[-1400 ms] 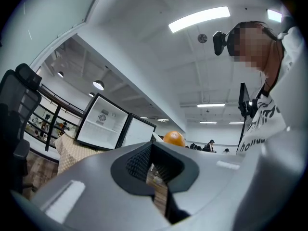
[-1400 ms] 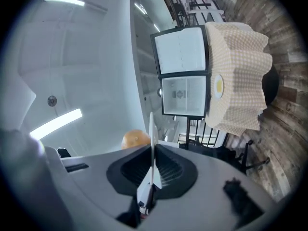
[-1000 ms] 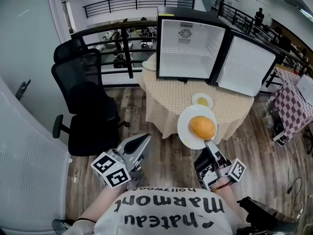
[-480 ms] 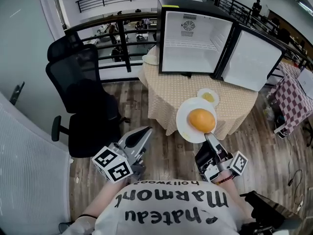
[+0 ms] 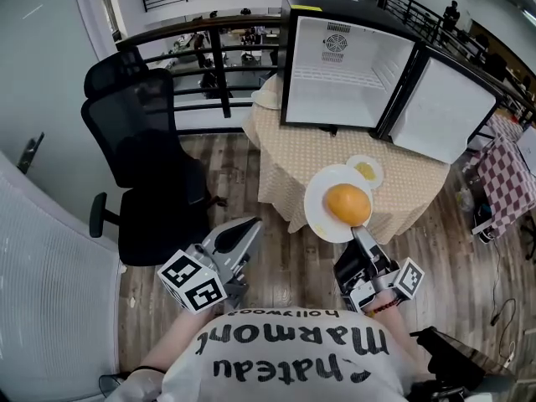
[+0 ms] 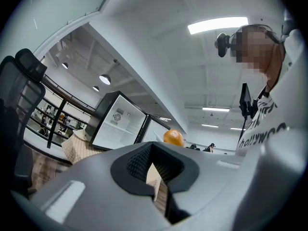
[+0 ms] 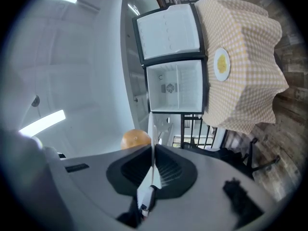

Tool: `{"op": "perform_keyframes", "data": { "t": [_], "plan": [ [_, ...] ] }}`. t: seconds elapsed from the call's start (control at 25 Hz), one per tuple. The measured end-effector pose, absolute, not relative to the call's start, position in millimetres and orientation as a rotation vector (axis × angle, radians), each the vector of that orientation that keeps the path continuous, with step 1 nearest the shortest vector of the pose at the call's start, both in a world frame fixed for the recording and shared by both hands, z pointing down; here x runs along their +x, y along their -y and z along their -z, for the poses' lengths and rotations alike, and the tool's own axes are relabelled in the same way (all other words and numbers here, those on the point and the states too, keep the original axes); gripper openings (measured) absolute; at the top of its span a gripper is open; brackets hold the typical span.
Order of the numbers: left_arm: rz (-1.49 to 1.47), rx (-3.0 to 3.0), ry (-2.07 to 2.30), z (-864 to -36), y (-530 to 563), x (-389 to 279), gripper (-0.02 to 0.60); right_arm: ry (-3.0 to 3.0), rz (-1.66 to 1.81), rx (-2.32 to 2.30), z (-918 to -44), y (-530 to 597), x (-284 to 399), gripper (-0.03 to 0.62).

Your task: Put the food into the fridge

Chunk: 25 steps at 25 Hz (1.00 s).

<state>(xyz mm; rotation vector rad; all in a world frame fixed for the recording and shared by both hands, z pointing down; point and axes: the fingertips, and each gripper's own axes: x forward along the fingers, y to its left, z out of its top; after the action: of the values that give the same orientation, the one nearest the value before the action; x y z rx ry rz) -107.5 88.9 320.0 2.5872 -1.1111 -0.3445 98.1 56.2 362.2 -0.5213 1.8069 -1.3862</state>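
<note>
An orange bun (image 5: pixel 347 203) rides on a white plate (image 5: pixel 322 216) that hangs in the air just short of the table. My right gripper (image 5: pixel 358 234) is shut on the plate's near rim. In the right gripper view the plate (image 7: pixel 151 129) runs edge-on between the pads, with the bun (image 7: pixel 136 139) to its left. The black mini fridge (image 5: pixel 347 65) stands on the table with a bare white inside, and its door (image 5: pixel 444 111) is swung open to the right. A small plate of yellow food (image 5: pixel 366 170) lies in front of it. My left gripper (image 5: pixel 247 229) is low at the left, shut and holding nothing.
The round table (image 5: pixel 402 187) wears a checked cloth hanging over its edge. A black office chair (image 5: pixel 151 166) stands to the left, near a dark railing (image 5: pixel 209 57). Another checked table (image 5: pixel 511 170) and cables sit at the right. Wooden floor lies below.
Both grippers and the plate with the bun have come closer to the table and fridge. The grip on the plate is unchanged, and the left gripper stays shut.
</note>
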Motion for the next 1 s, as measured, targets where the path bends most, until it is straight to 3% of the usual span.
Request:
{"op": "perform_keyframes", "data": {
  "t": [0.56, 1.0],
  "plan": [
    [0.359, 2.547, 0.956, -339.4, -30.2, -55.7, 0.005, -1.773, 1.389, -0.633, -379.7, -21.6, 131.1, 0.029],
    [0.382, 2.564, 1.074, -320.3, 71.5, -30.1, 0.005, -1.824, 1.450, -0.591, -371.4, 93.5, 157.7, 0.029]
  ]
}}
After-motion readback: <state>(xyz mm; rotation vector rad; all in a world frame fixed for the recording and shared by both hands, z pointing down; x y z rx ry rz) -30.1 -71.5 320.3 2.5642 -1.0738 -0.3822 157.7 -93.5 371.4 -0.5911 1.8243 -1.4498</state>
